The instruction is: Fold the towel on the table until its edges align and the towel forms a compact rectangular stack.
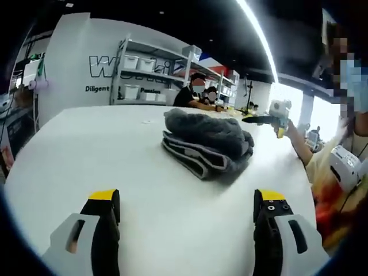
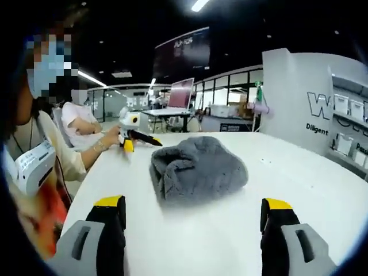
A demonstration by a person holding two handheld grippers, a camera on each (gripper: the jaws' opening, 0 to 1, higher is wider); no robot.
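Observation:
A grey plush towel (image 1: 207, 141) lies folded into a thick, lumpy stack on the white table (image 1: 86, 149). In the left gripper view its layered edges face me, in the middle of the view. My left gripper (image 1: 187, 210) stands open, its yellow-tipped jaws wide apart over bare table, short of the towel. In the right gripper view the towel (image 2: 198, 168) shows as a rounded bundle ahead. The right gripper (image 2: 193, 215) is also open, with nothing between its jaws, and stays a little back from the towel.
A person in a light top sits at the table's side, their hand on another white and yellow gripper (image 1: 275, 117) (image 2: 133, 138) beyond the towel. Shelves with white bins (image 1: 144, 77) and seated people stand behind the table.

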